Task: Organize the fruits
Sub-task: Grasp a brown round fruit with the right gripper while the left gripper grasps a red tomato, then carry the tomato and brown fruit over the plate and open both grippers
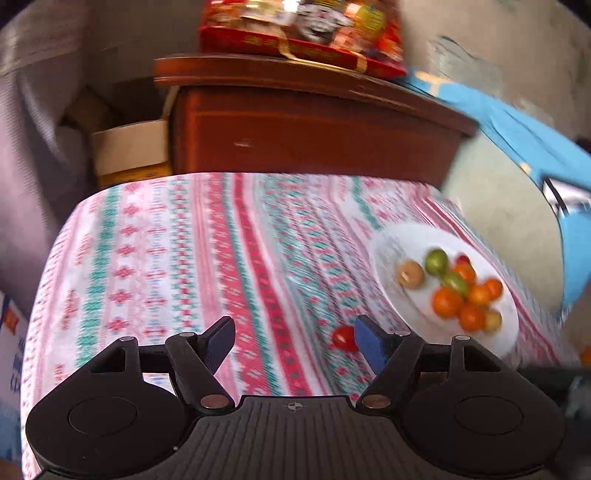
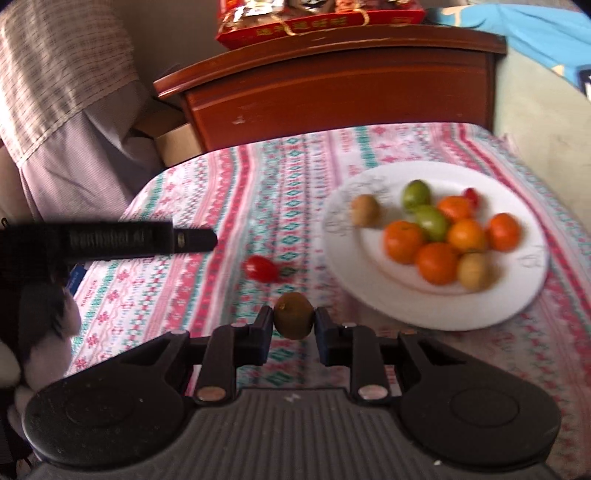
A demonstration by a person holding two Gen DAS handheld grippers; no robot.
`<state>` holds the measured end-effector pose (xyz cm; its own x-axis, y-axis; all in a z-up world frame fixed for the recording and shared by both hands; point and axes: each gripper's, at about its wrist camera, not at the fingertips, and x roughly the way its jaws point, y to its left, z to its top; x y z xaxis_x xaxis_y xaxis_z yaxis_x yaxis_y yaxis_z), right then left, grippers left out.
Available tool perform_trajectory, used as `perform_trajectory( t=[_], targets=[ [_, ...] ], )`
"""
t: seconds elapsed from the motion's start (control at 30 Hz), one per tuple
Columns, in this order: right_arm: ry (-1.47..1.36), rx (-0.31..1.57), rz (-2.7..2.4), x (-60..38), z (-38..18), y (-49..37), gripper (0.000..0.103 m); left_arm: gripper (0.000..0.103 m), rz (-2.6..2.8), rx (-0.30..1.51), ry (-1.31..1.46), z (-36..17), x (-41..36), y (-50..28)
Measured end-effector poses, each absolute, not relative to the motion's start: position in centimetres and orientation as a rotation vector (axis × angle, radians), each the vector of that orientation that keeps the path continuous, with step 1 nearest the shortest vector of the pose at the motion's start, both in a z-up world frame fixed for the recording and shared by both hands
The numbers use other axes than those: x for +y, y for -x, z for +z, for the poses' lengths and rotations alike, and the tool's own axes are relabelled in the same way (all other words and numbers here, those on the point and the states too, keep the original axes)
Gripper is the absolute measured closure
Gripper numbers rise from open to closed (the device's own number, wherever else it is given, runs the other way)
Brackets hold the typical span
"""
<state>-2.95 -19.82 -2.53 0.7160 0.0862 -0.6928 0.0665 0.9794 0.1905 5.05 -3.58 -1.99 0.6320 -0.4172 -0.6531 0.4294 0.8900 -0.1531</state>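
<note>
A white plate (image 2: 424,306) on the patterned tablecloth holds several oranges (image 2: 403,242), two green fruits (image 2: 416,194), two brown kiwis (image 2: 365,210) and a small red tomato (image 2: 471,195). My right gripper (image 2: 293,325) is shut on a brown kiwi (image 2: 293,320), just left of the plate's near rim. A red cherry tomato (image 2: 260,268) lies on the cloth beyond it. My left gripper (image 1: 295,341) is open and empty; the same tomato (image 1: 343,338) lies by its right fingertip. The plate also shows in the left wrist view (image 1: 402,310).
A dark wooden cabinet (image 2: 340,92) stands behind the table with a red gift box (image 2: 314,22) on top. A cardboard box (image 1: 129,151) sits left of it. Blue cloth (image 1: 517,133) lies at the right. The left gripper's body (image 2: 110,240) reaches in from the left.
</note>
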Motion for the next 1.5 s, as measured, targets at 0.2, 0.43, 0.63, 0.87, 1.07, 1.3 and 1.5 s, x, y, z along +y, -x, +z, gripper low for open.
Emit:
perform_trajectory(
  t=[0.2, 0.43, 0.63, 0.87, 1.07, 1.3, 1.5],
  targets=[
    [-0.156, 0.768, 0.049, -21.3, -0.4, 3.9, 0.078, 0.034, -0.553, 0.723, -0.073, -3.2, -5.6, -4.0],
    [-0.188, 0.73, 0.037, -22.7, 0.7, 3.9, 0.078, 0.049, -0.58, 0.703, -0.1, -4.1, -7.2, -4.0],
    [-0.224, 0.712, 0.028, -23.4, 1.0, 3.5, 0.078, 0.061, -0.568, 0.708, -0.109, -4.8, -7.6, -4.7],
    [-0.25, 0.698, 0.009, -24.3, 1.1, 3.0, 0.078, 0.065, -0.57, 0.698, -0.115, -5.2, -7.8, -4.8],
    [-0.27, 0.692, -0.026, -25.3, 1.0, 2.7, 0.078, 0.077, -0.583, 0.701, -0.089, -5.3, -7.8, -4.7],
    [-0.289, 0.669, -0.059, -26.7, 1.3, 2.1, 0.078, 0.077, -0.607, 0.706, 0.034, -3.9, -7.7, -5.6],
    [-0.325, 0.628, -0.086, -28.8, 1.8, 0.9, 0.078, 0.077, -0.717, 0.661, 0.103, -2.2, -9.7, -6.4]
  ],
)
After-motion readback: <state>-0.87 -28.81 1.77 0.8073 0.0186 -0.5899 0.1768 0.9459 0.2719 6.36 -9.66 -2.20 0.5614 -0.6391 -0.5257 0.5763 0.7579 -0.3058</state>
